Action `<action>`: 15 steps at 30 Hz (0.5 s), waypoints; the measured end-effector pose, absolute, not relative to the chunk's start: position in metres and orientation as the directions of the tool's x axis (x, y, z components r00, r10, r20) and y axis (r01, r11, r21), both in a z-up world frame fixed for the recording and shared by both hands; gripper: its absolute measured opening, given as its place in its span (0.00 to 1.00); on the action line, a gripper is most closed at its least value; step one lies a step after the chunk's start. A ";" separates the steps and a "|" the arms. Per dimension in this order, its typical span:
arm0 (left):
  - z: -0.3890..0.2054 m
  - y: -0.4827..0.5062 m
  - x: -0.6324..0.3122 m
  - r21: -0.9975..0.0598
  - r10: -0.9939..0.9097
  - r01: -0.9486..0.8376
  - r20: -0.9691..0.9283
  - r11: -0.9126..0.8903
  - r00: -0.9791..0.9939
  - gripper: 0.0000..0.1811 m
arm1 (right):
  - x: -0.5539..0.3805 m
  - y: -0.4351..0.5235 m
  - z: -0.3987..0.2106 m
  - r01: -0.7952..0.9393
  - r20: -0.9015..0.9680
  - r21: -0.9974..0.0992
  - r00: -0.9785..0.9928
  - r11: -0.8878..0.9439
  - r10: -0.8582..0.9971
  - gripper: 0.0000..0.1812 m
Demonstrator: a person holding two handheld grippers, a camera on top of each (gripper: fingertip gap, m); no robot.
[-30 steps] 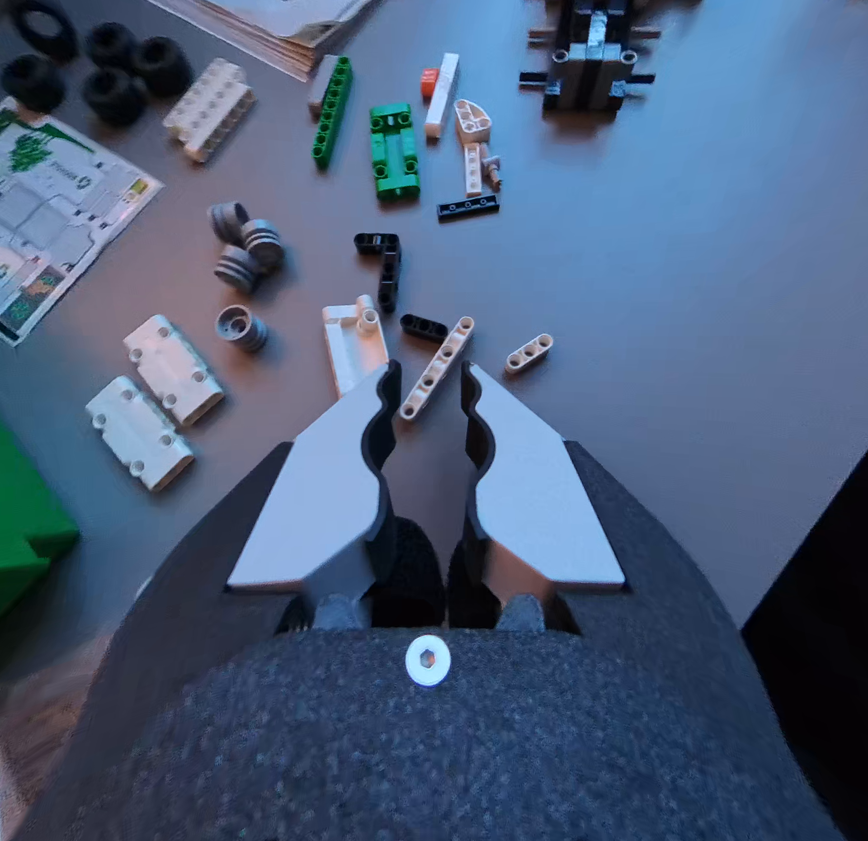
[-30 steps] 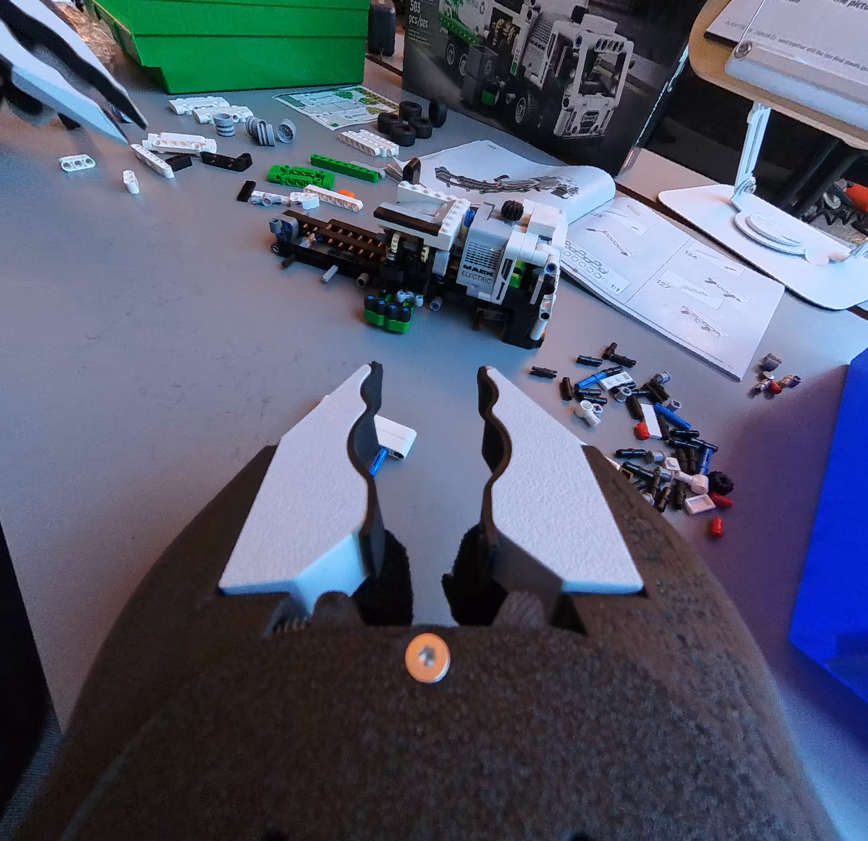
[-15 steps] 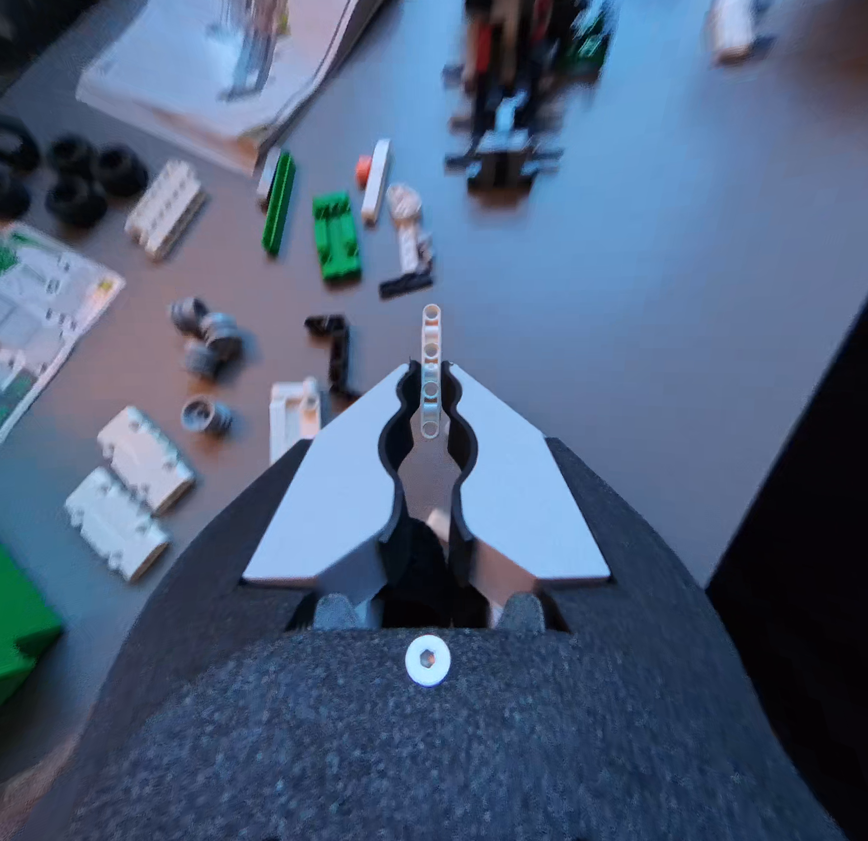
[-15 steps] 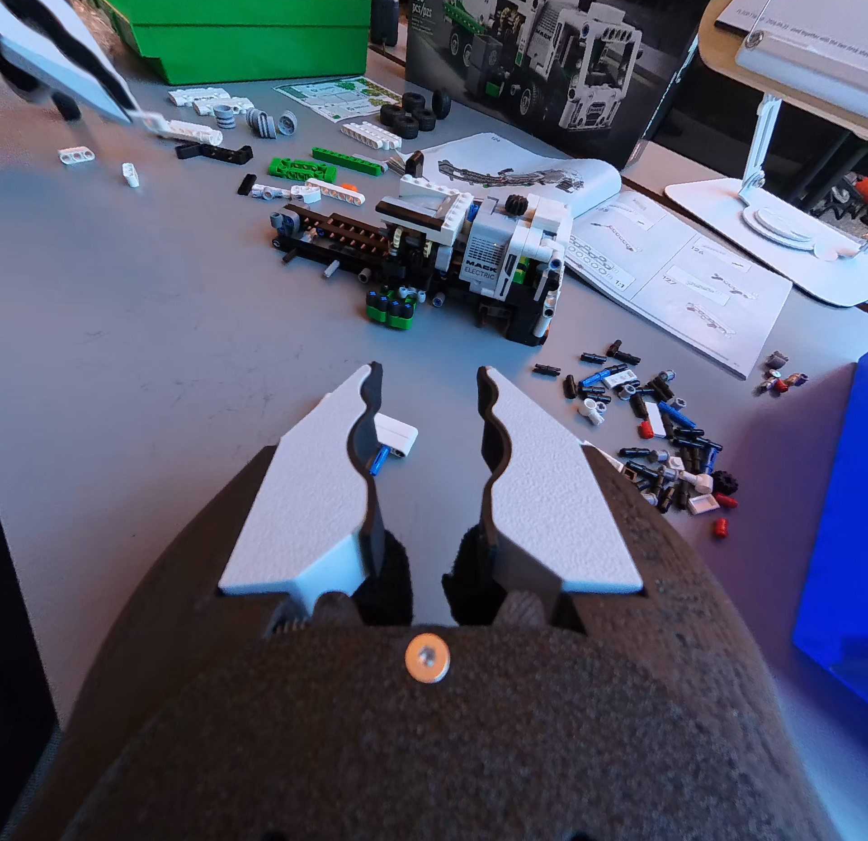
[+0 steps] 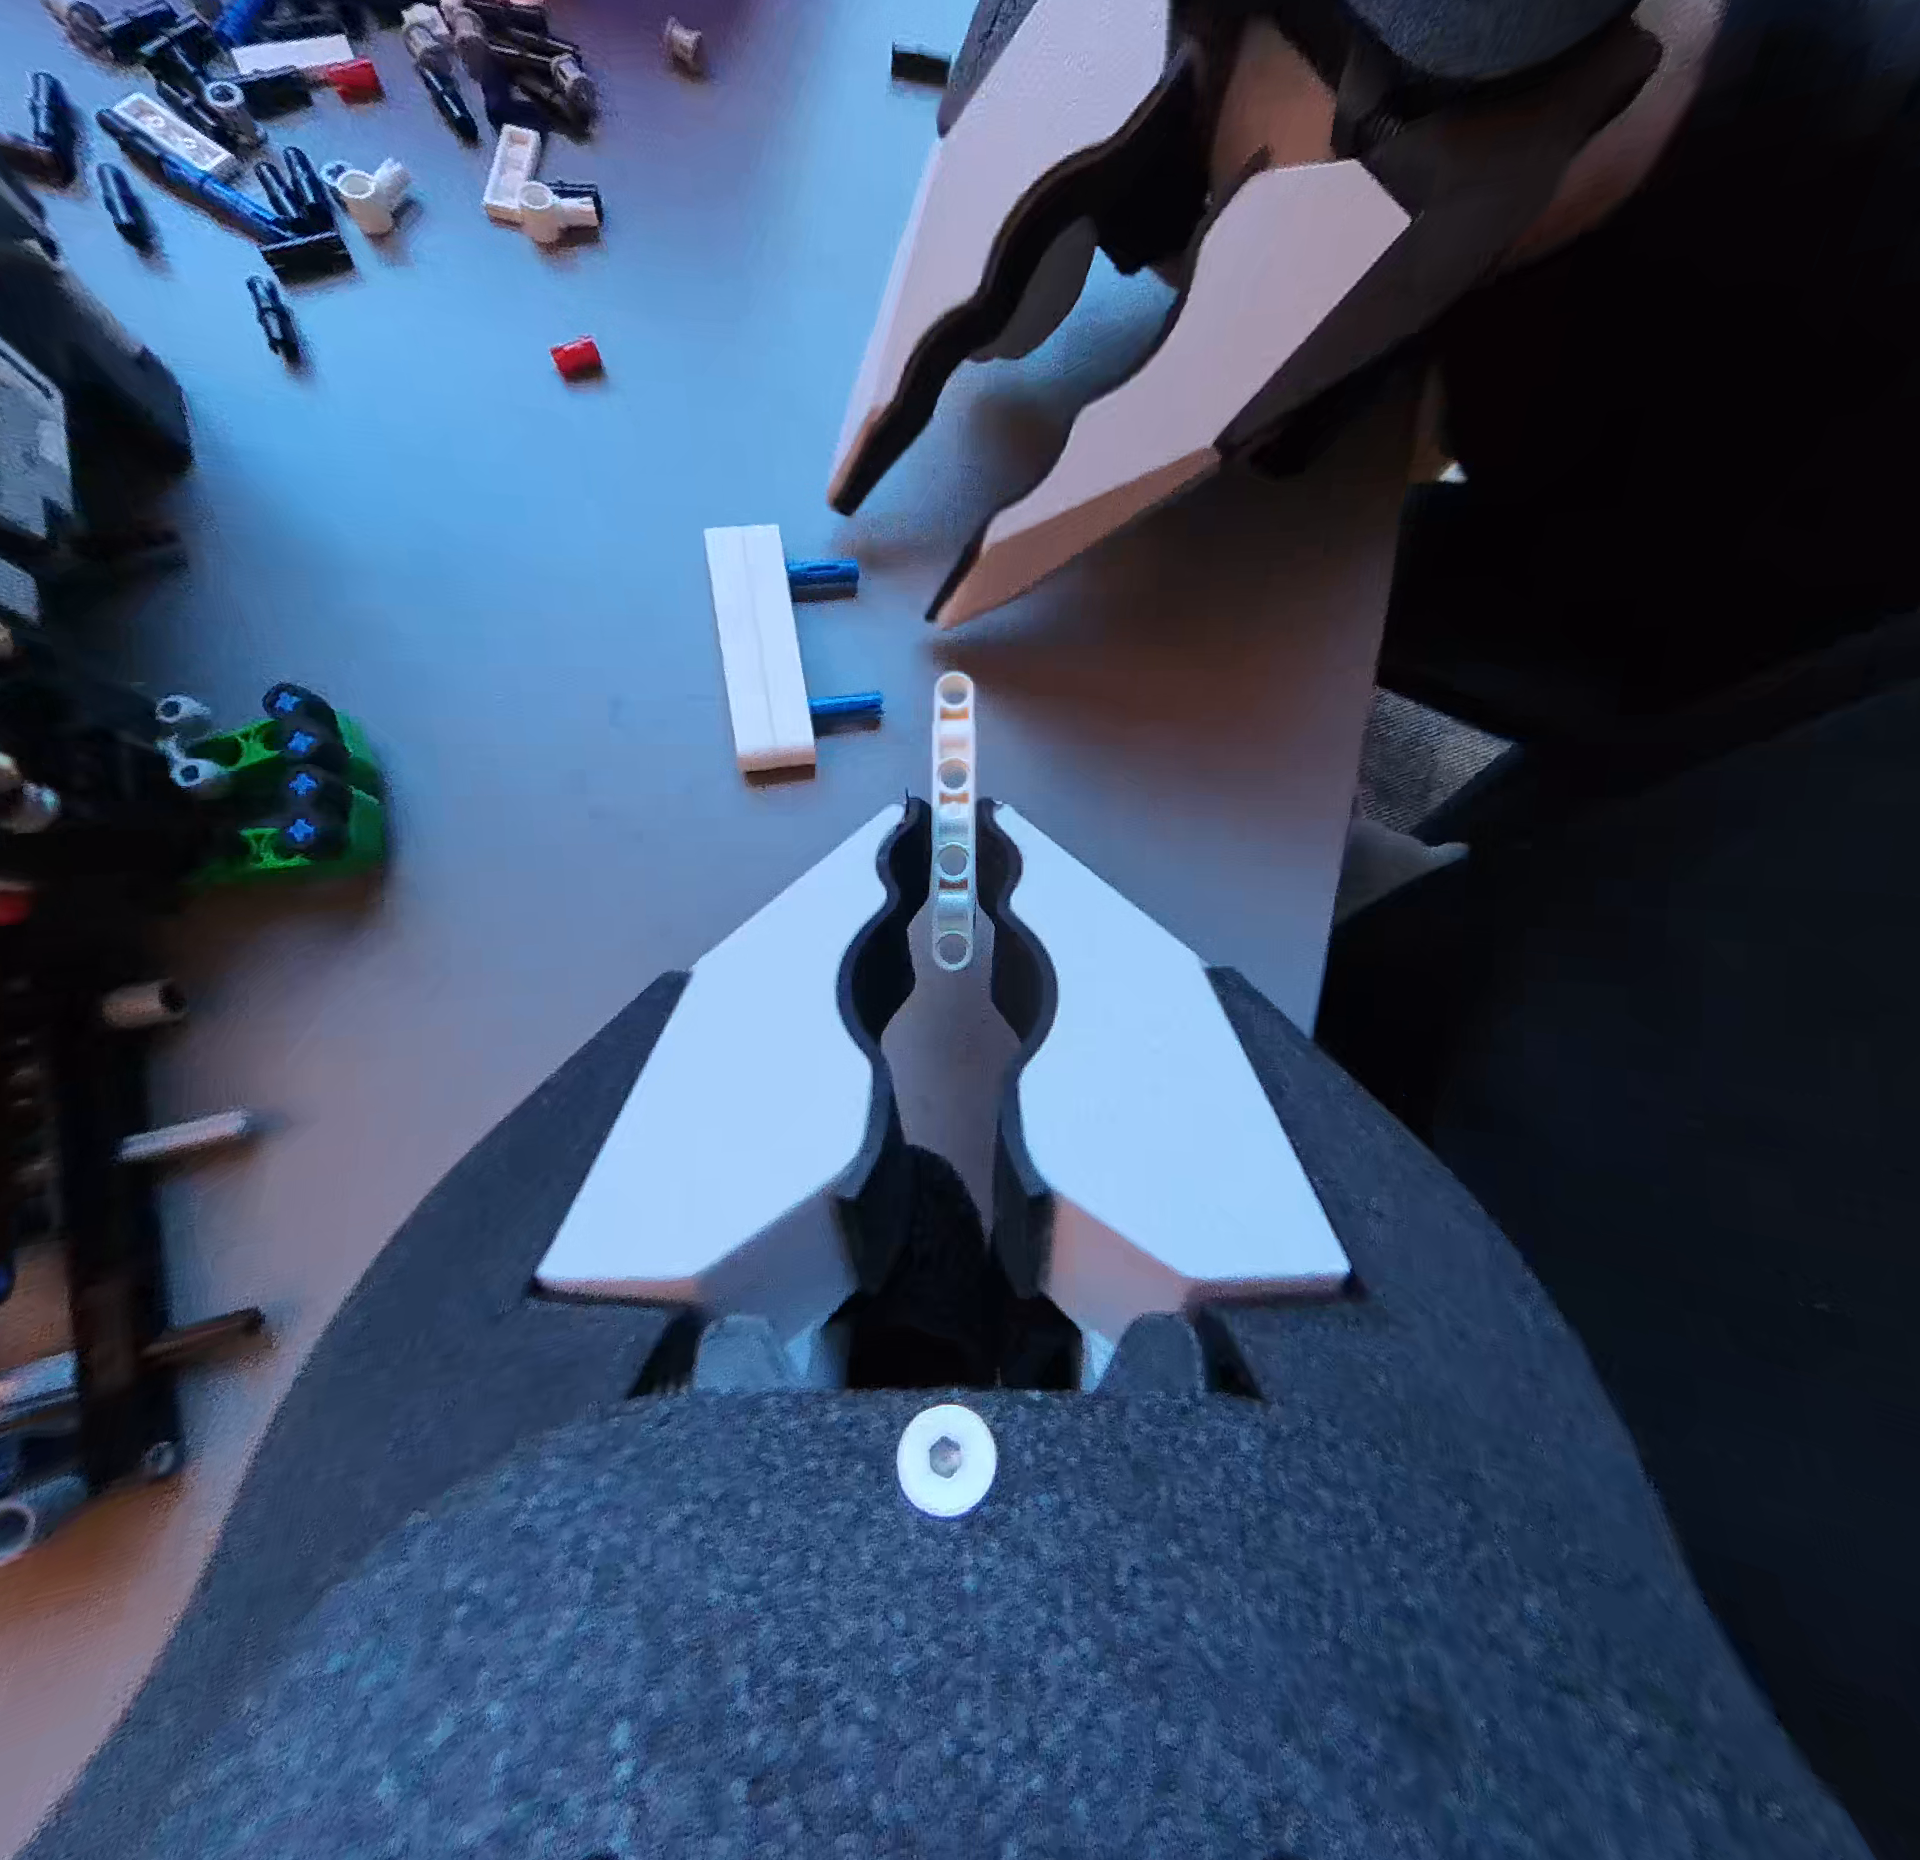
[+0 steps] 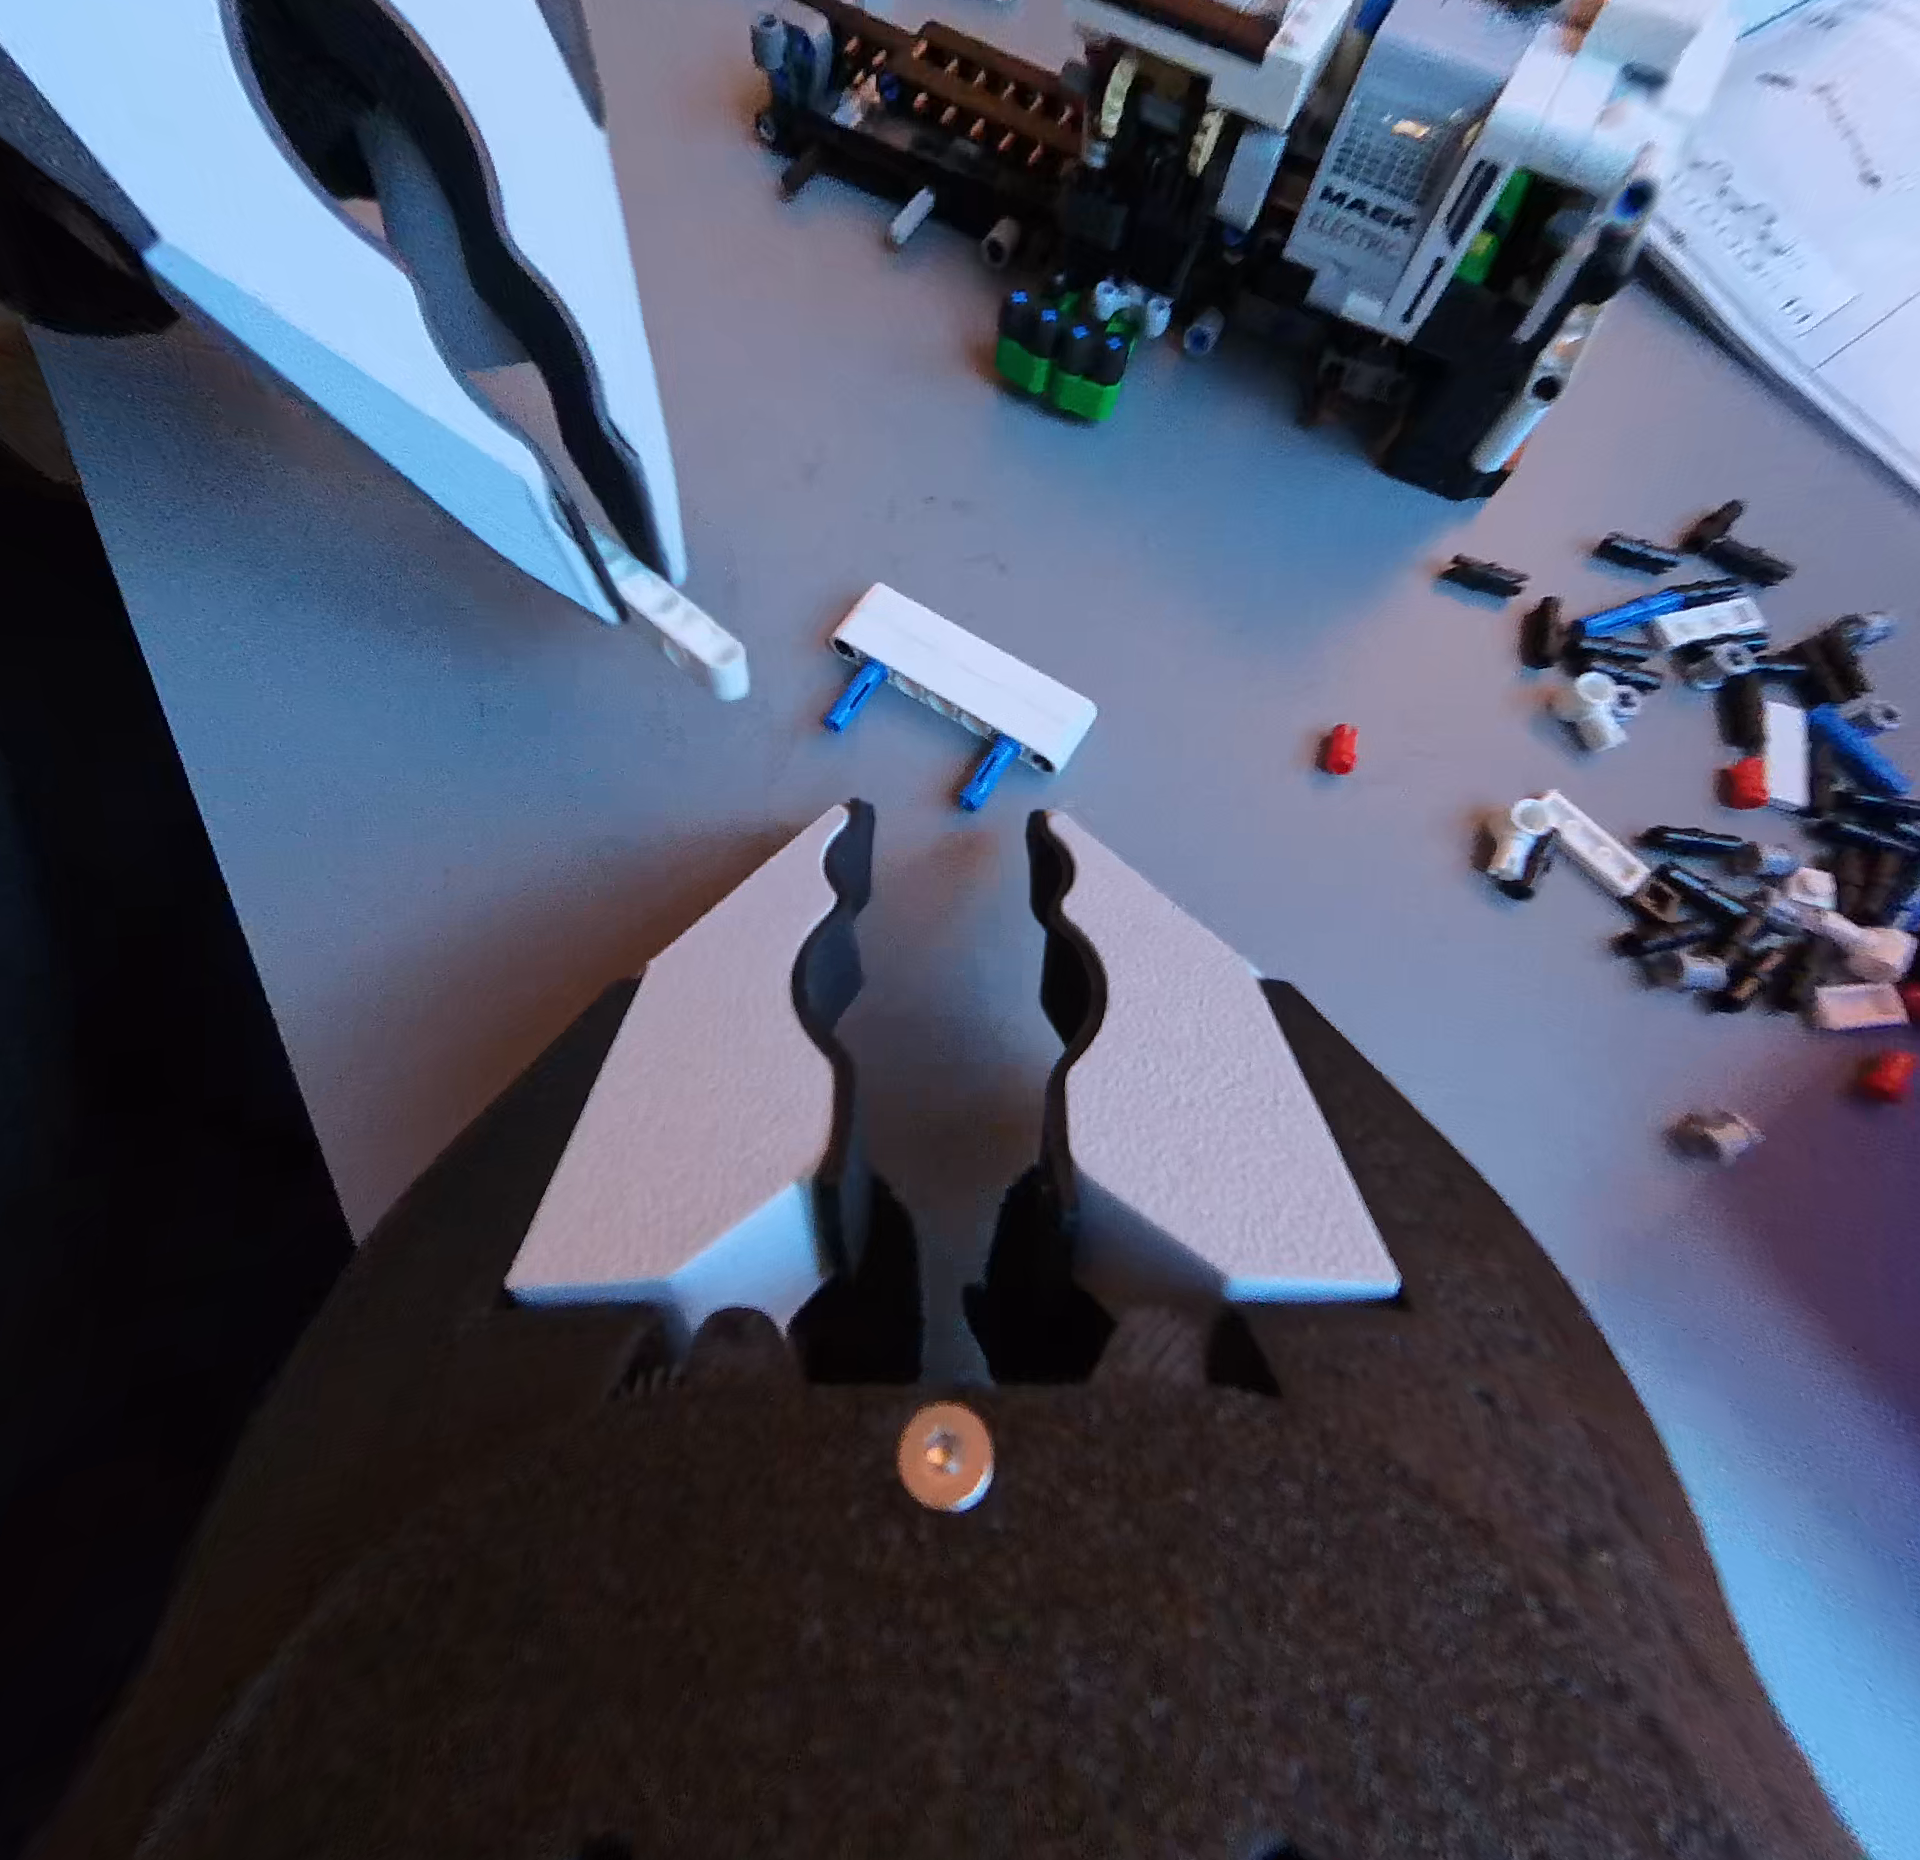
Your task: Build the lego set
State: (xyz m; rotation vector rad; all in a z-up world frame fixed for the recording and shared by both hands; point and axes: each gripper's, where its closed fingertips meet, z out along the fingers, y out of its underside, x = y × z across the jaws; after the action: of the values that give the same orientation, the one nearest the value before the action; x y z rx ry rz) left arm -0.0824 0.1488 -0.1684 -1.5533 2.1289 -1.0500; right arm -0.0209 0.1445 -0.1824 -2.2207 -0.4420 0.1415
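Note:
My left gripper [image 5: 948, 808] is shut on a thin white beam with holes [image 5: 952, 771], which sticks out forward past the fingertips. It also shows in the right wrist view [image 6: 691, 638], held just above the table. A white beam with two blue pins [image 5: 758, 647] lies flat on the grey table [image 5: 520, 522] just left of the held beam; in the right wrist view [image 6: 961, 672] it lies right in front of my right gripper [image 6: 948, 823]. My right gripper is open and empty, and shows in the left wrist view [image 5: 894, 563] too.
The half-built truck [image 6: 1351, 158] stands behind, with a green and black part [image 6: 1060, 350] at its near side. A pile of small black, blue, white and red pins [image 6: 1745, 792] lies to the right. An instruction booklet [image 6: 1829, 210] is at the far right. The table edge [image 5: 1340, 771] is close by. Left tips to right tips: about 7 centimetres.
My left gripper closed on the thin white beam, lifted it and carried it across the table to the beam with blue pins. My right gripper moved forward and down toward that beam, still open.

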 end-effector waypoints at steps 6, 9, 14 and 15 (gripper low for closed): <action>-0.180 0.154 -0.083 -0.654 -0.921 -0.729 0.126 0.201 -0.368 0.04 | -0.046 0.150 -0.188 0.295 0.022 -0.741 0.908 -0.603 0.418 0.16; -0.185 0.155 -0.083 -0.636 -0.921 -0.735 0.094 0.236 -0.377 0.04 | -0.051 0.148 -0.187 0.323 0.040 -0.736 0.898 -0.595 0.437 0.18; -0.186 0.155 -0.081 -0.624 -0.872 -0.696 0.046 0.356 -0.487 0.04 | -0.036 0.147 -0.168 0.268 0.042 -0.802 0.917 -0.534 0.398 0.20; -0.186 0.156 -0.081 -0.619 -0.854 -0.683 0.038 0.388 -0.519 0.04 | -0.037 0.149 -0.168 0.248 0.018 -0.809 0.916 -0.533 0.400 0.24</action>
State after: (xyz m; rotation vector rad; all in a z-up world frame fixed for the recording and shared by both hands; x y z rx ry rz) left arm -0.0806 0.1559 -0.1865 -1.3495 2.3636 -0.8476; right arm -0.0368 0.1489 -0.1680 -2.1579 -0.4605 0.2109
